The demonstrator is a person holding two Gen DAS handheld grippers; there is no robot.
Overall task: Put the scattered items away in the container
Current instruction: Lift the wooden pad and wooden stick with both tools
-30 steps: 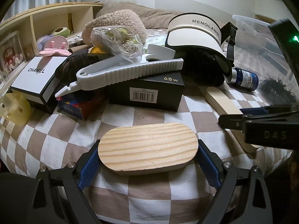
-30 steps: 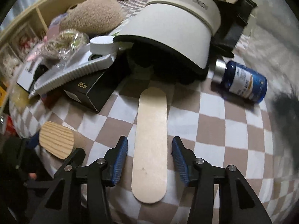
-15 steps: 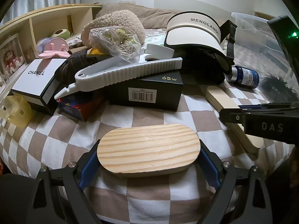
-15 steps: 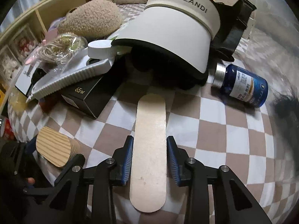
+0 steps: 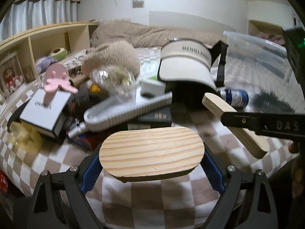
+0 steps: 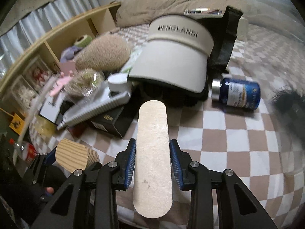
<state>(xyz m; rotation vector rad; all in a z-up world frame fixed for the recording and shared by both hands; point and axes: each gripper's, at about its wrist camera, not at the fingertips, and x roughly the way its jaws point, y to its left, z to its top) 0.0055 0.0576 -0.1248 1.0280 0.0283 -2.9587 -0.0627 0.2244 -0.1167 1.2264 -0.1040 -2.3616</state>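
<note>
Now the white visor point(image 6: 177, 57) reads "MENGLANDI". The right tool point(image 6: 152, 164), just squeezed shut, pinches the long flat wood stick point(image 6: 152, 152). The left tool point(image 5: 151, 164) grips the oval wood block point(image 5: 151, 151). Both pieces have come up off the checkered bed point(image 6: 219, 133) near its front edge.

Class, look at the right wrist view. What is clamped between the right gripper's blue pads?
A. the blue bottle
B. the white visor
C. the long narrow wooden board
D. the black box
C: the right gripper has both blue pads pressed on the edges of the long narrow wooden board, which is raised clear of the checkered blanket.
</note>
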